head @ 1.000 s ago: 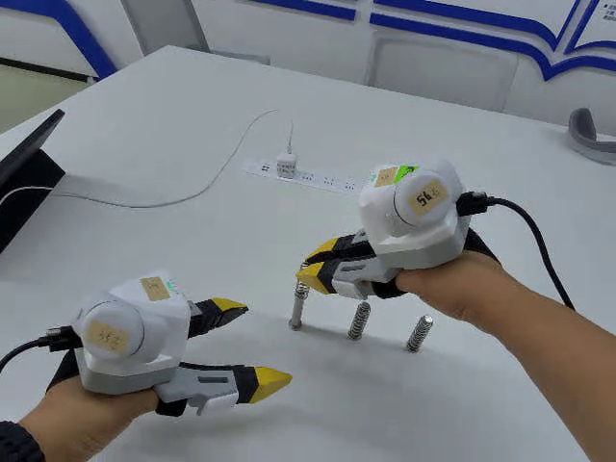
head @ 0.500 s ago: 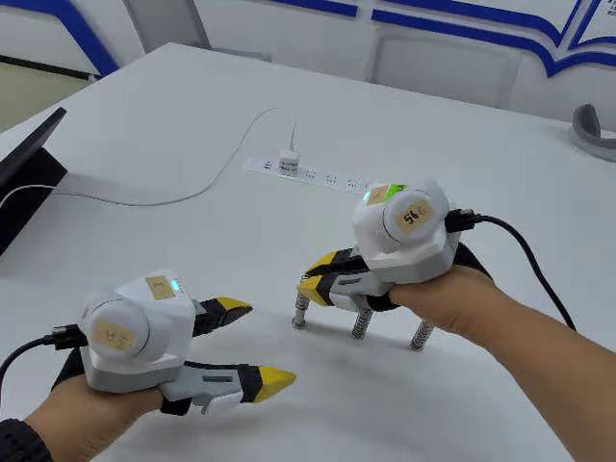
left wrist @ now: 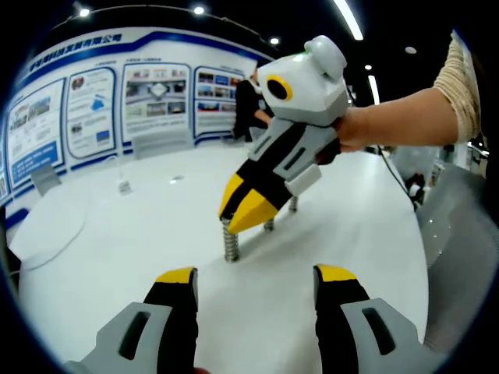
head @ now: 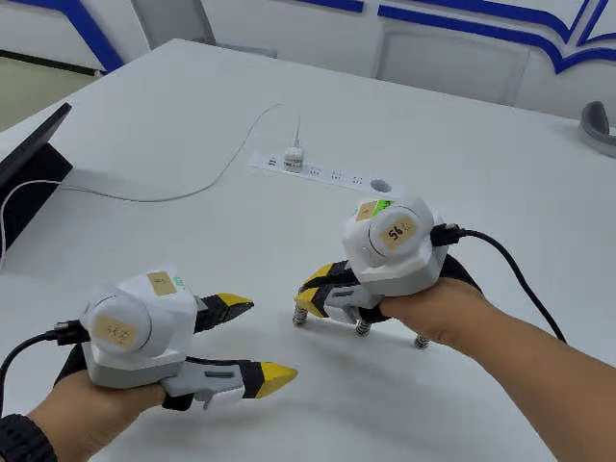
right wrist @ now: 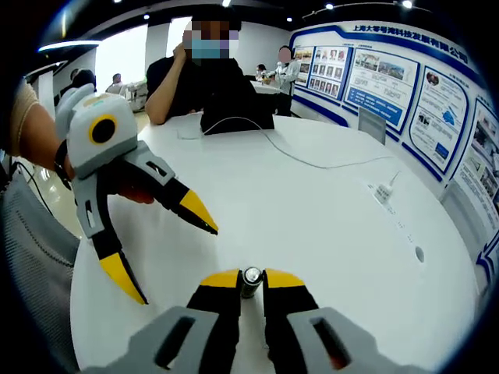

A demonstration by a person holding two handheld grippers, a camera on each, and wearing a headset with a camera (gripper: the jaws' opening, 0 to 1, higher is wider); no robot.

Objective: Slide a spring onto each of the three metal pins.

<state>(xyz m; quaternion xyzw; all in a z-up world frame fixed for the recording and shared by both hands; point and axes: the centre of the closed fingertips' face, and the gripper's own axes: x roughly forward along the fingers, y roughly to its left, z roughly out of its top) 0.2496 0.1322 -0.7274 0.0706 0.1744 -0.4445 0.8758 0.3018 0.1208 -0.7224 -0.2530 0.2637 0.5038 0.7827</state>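
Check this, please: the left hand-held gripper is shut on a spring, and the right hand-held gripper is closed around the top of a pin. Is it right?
Not quite. The left hand-held gripper is open and holds nothing; the left gripper view shows its jaws standing wide apart. The right hand-held gripper is indeed closed around the top of a pin.

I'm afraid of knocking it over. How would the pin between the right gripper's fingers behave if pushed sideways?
The pin looks thin and upright on the table, so it would probably tip easily, though the right gripper closed around its top likely steadies it. Its spring, an open coil, would probably flex rather than brace it.
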